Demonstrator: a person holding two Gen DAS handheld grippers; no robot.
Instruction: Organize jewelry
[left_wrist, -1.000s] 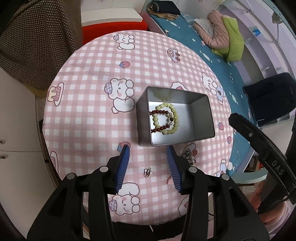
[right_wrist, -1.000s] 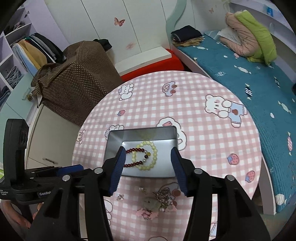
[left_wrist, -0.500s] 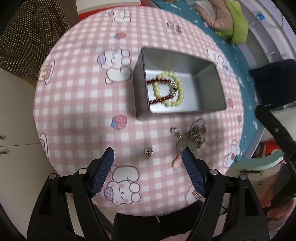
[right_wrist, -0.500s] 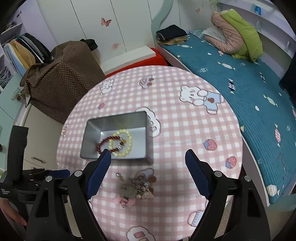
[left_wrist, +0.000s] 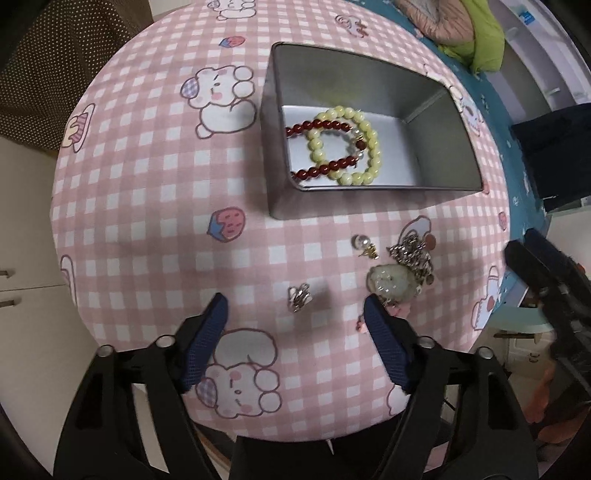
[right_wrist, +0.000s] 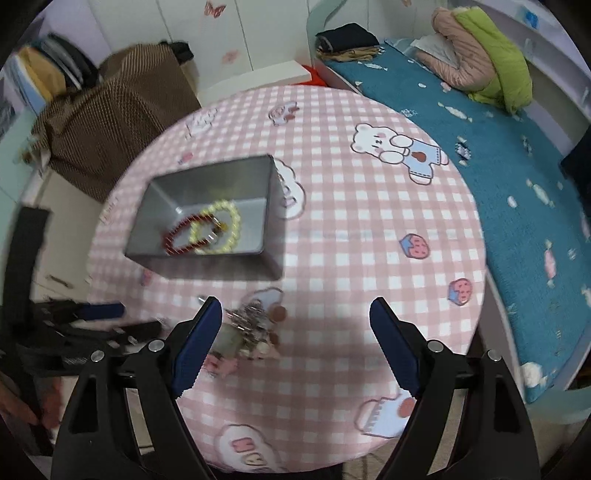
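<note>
A grey metal tin (left_wrist: 273, 155) (right_wrist: 269, 206) sits on the round pink checked table (left_wrist: 155, 184) (right_wrist: 369, 240). In it lie a dark red bead bracelet (left_wrist: 321, 170) (right_wrist: 177, 236) and a pale yellow bead bracelet (left_wrist: 347, 144) (right_wrist: 229, 225). In front of the tin lie a small silver earring (left_wrist: 300, 294), a pearl earring (left_wrist: 364, 245), and a pile with a silver chain (left_wrist: 412, 253) (right_wrist: 247, 317) and a pale green pendant (left_wrist: 389, 278). My left gripper (left_wrist: 295, 312) is open, with the silver earring between its fingers. My right gripper (right_wrist: 295, 314) is open and empty, right of the pile.
A bed with a blue cover (right_wrist: 498, 140) and folded bedding (right_wrist: 480, 48) runs along the right. A brown dotted cloth (right_wrist: 110, 122) covers furniture at the back left. White cabinets (left_wrist: 22, 229) stand left of the table.
Both grippers have opened wide. The left gripper has moved closer to the silver earring. The right gripper has swung right, so the tin now lies to its left.
</note>
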